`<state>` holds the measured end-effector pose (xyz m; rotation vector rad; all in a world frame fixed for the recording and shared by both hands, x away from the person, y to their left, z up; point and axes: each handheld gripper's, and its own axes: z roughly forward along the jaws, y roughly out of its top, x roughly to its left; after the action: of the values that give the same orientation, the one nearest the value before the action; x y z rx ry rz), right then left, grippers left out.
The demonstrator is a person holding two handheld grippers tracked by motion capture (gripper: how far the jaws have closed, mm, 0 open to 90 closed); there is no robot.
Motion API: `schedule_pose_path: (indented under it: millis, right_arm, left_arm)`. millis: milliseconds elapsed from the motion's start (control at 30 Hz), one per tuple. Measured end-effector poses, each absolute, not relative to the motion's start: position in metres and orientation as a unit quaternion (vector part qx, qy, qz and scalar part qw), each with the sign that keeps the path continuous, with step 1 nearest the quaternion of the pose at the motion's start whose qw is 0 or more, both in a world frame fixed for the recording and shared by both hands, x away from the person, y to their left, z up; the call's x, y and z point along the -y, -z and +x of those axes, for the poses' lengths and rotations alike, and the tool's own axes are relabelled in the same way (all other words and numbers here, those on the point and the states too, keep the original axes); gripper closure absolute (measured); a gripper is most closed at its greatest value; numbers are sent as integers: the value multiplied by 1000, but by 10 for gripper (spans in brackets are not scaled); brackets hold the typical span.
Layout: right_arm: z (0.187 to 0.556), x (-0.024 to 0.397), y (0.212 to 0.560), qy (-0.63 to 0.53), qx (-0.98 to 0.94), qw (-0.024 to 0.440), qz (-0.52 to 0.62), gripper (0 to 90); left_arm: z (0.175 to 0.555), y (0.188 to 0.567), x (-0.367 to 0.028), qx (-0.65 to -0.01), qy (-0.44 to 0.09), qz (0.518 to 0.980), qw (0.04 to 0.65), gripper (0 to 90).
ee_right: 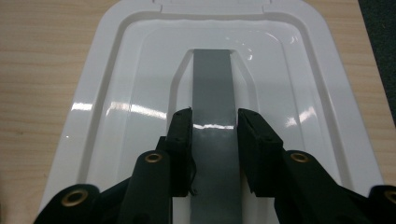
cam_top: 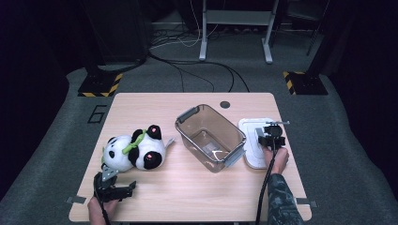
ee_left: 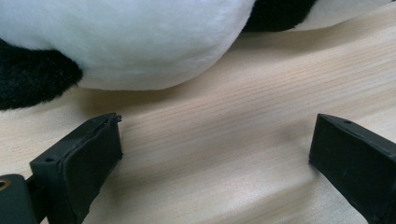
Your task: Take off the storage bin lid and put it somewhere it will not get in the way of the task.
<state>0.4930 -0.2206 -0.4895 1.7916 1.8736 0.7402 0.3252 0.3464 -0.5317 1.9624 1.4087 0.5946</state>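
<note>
A plush panda (cam_top: 136,150) with a green scarf lies on the left of the wooden table (cam_top: 187,192); its white and black fur (ee_left: 140,42) shows close ahead in the left gripper view. My left gripper (cam_top: 117,182) rests just in front of it, jaws wide apart over bare wood (ee_left: 215,144), touching nothing. A white lid (cam_top: 253,157) lies flat at the right. My right gripper (cam_top: 271,137) points down on it, and its jaws (ee_right: 215,126) clasp the lid's grey handle strip (ee_right: 212,79) from both sides.
A clear plastic box (cam_top: 237,133) with grey latches stands open in the middle of the table, between the panda and the lid. The lid lies near the table's right edge. Cables and stand feet are on the floor beyond the table.
</note>
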Motion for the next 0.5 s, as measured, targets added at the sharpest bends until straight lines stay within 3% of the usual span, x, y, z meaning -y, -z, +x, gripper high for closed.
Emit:
schedule_pose_path:
  millis: [367,433,467,500]
  right_arm:
    - [506,219,495,-263,-688,207,644,658]
    - [505,220,494,-269,-685,206,645,496]
    - [505,220,494,-269,-685,206,645,496]
    - [502,221,491,-274,-682,208,645,379]
  left_arm:
    - [325,532,-346,-536,-226,747,321,19]
    - [325,532,-346,-536,-226,747,321,19]
    - [325,532,-346,-536,-226,747,321,19]
    - [325,532,-346,-536,-226,747,321,19]
